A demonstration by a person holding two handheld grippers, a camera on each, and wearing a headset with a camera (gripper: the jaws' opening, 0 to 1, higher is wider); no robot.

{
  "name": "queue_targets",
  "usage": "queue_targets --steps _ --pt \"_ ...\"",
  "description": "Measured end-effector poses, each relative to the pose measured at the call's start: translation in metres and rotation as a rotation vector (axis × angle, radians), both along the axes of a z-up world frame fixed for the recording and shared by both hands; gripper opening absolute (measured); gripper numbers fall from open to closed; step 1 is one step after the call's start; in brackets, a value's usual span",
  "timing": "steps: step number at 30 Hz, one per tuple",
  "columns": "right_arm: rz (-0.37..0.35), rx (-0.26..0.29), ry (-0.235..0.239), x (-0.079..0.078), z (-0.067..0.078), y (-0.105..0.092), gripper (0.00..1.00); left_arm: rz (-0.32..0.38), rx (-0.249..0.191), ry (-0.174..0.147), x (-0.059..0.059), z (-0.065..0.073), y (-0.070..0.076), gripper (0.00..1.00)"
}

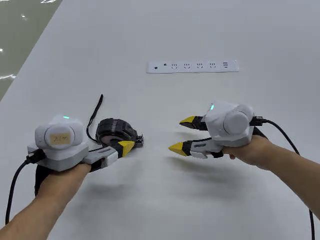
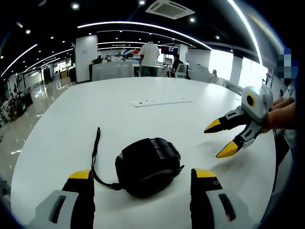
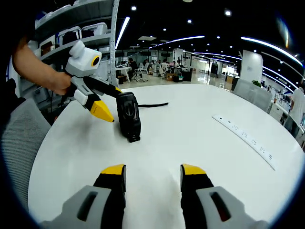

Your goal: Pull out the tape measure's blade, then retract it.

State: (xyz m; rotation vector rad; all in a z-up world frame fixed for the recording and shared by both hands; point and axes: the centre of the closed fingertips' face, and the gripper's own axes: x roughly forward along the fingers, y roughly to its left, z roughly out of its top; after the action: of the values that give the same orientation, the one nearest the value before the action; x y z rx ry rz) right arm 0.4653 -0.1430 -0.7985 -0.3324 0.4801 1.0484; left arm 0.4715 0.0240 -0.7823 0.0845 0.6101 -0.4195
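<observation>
A black tape measure [image 1: 116, 131] lies on the white table, its black wrist strap [image 1: 95, 117] trailing away from me. My left gripper [image 1: 120, 137] is open, with one jaw on each side of the case; the far jaw is hidden behind it. In the left gripper view the tape measure [image 2: 147, 164] sits between the yellow-tipped jaws, with gaps on both sides. The blade's end tab [image 3: 133, 138] faces my right gripper [image 1: 182, 134], which hovers open a short way to the right and holds nothing. The right gripper [image 2: 218, 140] also appears from the left side.
A white power strip [image 1: 192, 66] lies flat further back on the table. Cables run from both grippers toward me. The table's left edge [image 1: 30, 55] borders a shiny floor. Chairs, shelves and people are in the office background.
</observation>
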Motion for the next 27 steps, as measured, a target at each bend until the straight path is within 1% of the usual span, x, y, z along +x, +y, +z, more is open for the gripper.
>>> queue_targets --steps 3,5,9,13,18,20,22,27 --pt "-0.032 0.002 -0.004 -0.002 0.001 -0.011 0.49 -0.029 -0.018 0.003 -0.003 0.001 -0.002 0.83" --pt "-0.054 0.009 -0.005 -0.004 0.004 -0.019 0.50 -0.049 -0.024 -0.008 -0.005 0.004 -0.004 0.84" --pt "-0.103 0.026 0.004 -0.009 0.006 -0.032 0.55 -0.083 -0.029 -0.020 -0.008 0.008 -0.006 0.86" --pt "-0.137 0.033 0.005 -0.014 0.008 -0.043 0.60 -0.099 -0.037 -0.020 -0.011 0.008 -0.006 0.87" --pt "-0.173 0.034 0.007 -0.023 0.008 -0.058 0.65 -0.131 -0.046 -0.027 -0.017 0.010 -0.006 0.89" --pt "-0.193 0.040 0.007 -0.026 0.010 -0.064 0.66 -0.141 -0.050 -0.026 -0.020 0.011 -0.006 0.89" --pt "-0.210 0.048 0.007 -0.031 0.012 -0.071 0.67 -0.153 -0.056 -0.034 -0.022 0.013 -0.006 0.91" --pt "-0.235 0.044 0.000 -0.042 0.016 -0.083 0.71 -0.180 -0.056 -0.042 -0.028 0.016 -0.007 0.92"
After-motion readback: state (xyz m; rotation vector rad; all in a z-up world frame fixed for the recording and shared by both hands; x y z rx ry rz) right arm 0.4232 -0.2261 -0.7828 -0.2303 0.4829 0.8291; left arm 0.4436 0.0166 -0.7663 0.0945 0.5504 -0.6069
